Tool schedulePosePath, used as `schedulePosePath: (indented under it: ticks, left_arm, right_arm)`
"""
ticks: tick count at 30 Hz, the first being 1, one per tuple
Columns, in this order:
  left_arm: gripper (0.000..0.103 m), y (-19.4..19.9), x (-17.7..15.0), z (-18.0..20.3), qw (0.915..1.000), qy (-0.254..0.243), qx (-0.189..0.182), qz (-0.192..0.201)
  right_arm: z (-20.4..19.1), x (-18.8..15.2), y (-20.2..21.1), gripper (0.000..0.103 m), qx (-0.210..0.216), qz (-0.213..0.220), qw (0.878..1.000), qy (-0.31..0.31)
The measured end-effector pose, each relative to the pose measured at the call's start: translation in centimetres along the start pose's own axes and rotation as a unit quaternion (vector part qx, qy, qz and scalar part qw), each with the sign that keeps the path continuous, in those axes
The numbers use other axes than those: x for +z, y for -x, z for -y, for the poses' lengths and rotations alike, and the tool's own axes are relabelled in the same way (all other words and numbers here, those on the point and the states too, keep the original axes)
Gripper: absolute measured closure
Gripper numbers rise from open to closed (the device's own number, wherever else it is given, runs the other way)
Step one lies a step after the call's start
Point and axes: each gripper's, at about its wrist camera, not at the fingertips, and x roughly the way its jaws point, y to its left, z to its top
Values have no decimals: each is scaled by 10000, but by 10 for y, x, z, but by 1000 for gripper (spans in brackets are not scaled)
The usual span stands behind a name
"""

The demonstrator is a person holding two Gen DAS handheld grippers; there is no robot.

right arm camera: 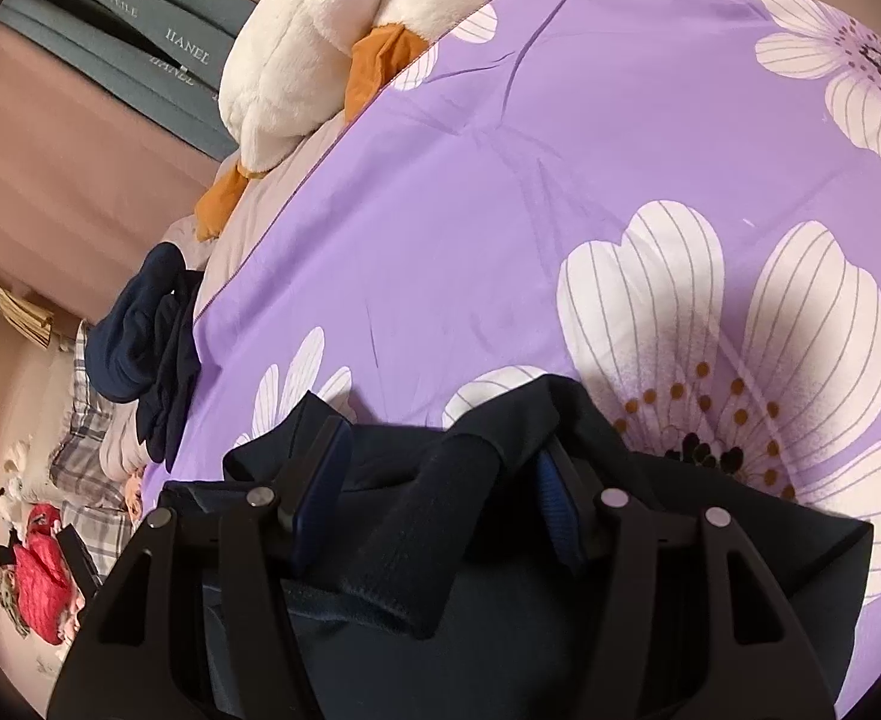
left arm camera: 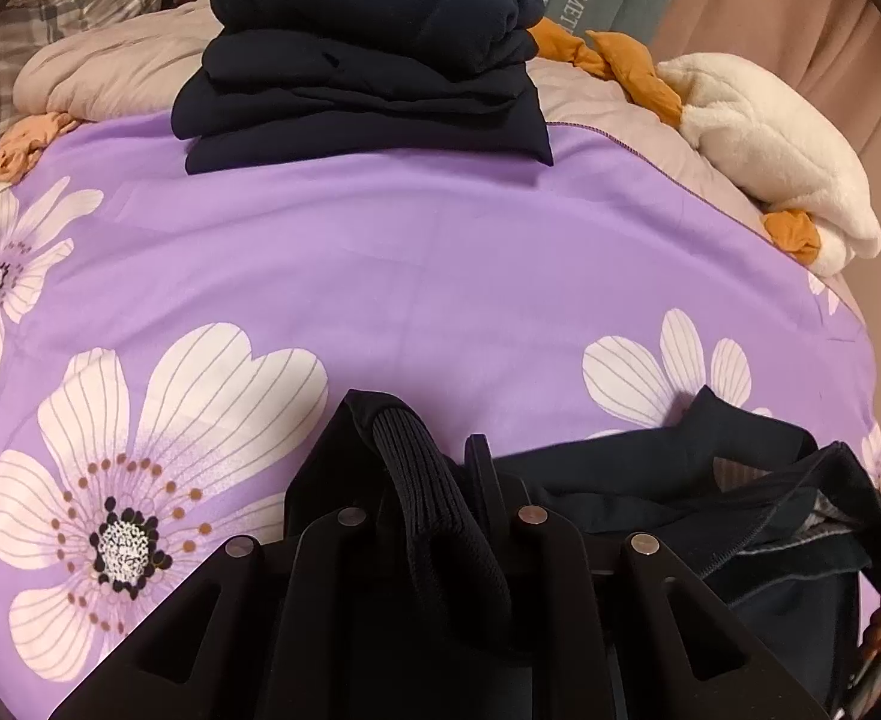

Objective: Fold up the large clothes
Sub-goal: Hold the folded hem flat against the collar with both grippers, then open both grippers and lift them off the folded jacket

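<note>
A dark navy jacket (left arm camera: pixel 668 474) with a zipper hangs low over the purple flowered bedspread (left arm camera: pixel 428 264). My left gripper (left arm camera: pixel 422 450) is shut on its ribbed hem, which bunches between the fingers. My right gripper (right arm camera: pixel 440 456) is shut on another fold of the same jacket (right arm camera: pixel 440 516), with cloth humped between its blue-padded fingers. A stack of folded dark navy clothes (left arm camera: pixel 368 54) sits at the far side of the bed; it also shows in the right wrist view (right arm camera: pixel 152 348).
A white plush goose with orange feet (left arm camera: pixel 764 144) lies at the bed's right far edge, also in the right wrist view (right arm camera: pixel 344 48). A beige quilt (left arm camera: pixel 110 72) and plaid pillow (left arm camera: pixel 50 18) lie behind. Red cloth (right arm camera: pixel 44 588) lies beyond the bed.
</note>
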Motion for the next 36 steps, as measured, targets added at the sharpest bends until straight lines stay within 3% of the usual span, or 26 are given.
schedulePosePath:
  ticks: [3, 7, 13, 19, 21, 24, 25, 27, 28, 30, 36]
  left_arm:
    - [83, 5, 1, -1, 10000, 34, -31, 22]
    - [81, 10, 5, -4, 9999, 101, -48, 44]
    - [78, 18, 11, -11, 9993, 318, -191, 90]
    - [71, 22, 21, -7, 9994, 117, -203, -252]
    - [64, 25, 25, -8, 9991, 162, -237, -317]
    - [62, 33, 31, -15, 9985, 280, -325, -337]
    - [57, 37, 33, -16, 9990, 279, -229, -260]
    - [24, 54, 38, -20, 9986, 176, 455, 224]
    - [23, 64, 39, -24, 9969, 162, 617, 456]
    - [23, 74, 38, -29, 9963, 131, 592, 611]
    - [23, 75, 5, -15, 9912, -851, 878, 503]
  right_arm:
    - [3, 2, 3, 43, 32, 34, 9999, -93]
    - [9, 8, 17, 26, -220, 370, 9988, -213]
    - [23, 14, 34, 26, -253, 512, 9976, -386]
    - [25, 12, 45, 26, -258, 553, 9977, -297]
    - [23, 11, 46, 26, -277, 561, 9978, -217]
    - [21, 9, 49, 26, -250, 539, 9982, -119]
    - [19, 8, 50, 26, -239, 531, 9983, -52]
    - [12, 6, 52, 26, -249, 544, 9982, 93]
    - [9, 5, 54, 26, -243, 552, 9981, 161]
    - [0, 3, 56, 26, -190, 549, 9977, 353]
    - [-34, -17, 53, 25, -226, 327, 9907, 1299]
